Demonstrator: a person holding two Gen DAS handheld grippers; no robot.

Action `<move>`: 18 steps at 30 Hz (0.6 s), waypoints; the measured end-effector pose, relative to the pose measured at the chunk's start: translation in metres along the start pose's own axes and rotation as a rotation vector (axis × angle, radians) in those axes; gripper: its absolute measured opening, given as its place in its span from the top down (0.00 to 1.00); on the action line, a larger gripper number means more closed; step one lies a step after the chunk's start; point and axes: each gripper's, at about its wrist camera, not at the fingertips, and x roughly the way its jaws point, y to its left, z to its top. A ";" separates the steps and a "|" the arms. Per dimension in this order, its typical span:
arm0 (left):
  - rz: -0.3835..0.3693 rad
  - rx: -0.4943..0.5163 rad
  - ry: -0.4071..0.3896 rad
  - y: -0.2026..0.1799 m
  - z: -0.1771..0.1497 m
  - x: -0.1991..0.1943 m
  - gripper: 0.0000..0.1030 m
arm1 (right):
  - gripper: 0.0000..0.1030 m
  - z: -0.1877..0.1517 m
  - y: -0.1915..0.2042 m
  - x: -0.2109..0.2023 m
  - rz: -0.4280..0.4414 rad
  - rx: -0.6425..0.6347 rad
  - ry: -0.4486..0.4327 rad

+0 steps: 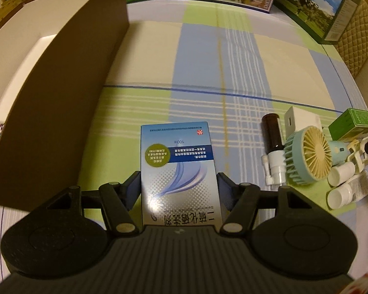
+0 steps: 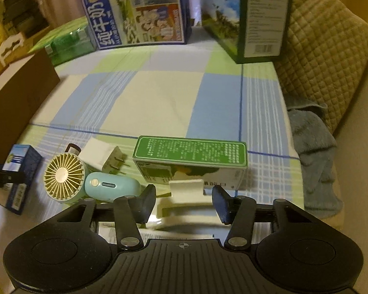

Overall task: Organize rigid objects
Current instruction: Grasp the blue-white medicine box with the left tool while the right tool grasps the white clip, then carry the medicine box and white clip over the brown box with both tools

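Observation:
My left gripper [image 1: 179, 186] is shut on a blue and white lotion box [image 1: 176, 152], its pads pressed to both long sides just above the checked cloth [image 1: 233, 61]. The same box [image 2: 17, 171] shows at the left edge of the right wrist view. My right gripper [image 2: 184, 203] points down at a cream plastic piece [image 2: 186, 187], which fills the gap between the fingers, and the pads look pressed on it. Behind it lies a green-topped box [image 2: 191, 152]. A small teal fan [image 2: 63, 174] and a white plug [image 2: 105, 154] lie to its left.
A tall brown cardboard box [image 1: 61, 98] stands at the left. A brown spray bottle [image 1: 272, 132] and two white-capped bottles [image 1: 341, 174] lie by the fan. Milk cartons [image 2: 135, 12] line the back. A blue towel [image 2: 314, 147] and a quilted cushion [image 2: 326, 49] lie at the right.

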 end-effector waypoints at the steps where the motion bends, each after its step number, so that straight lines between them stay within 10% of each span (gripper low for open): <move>1: 0.004 -0.005 -0.001 0.001 -0.002 -0.001 0.40 | 0.56 0.000 0.000 0.003 0.001 -0.012 0.006; 18: 0.041 -0.029 -0.024 -0.003 -0.009 -0.007 0.41 | 0.70 -0.011 -0.001 -0.004 -0.001 -0.040 -0.025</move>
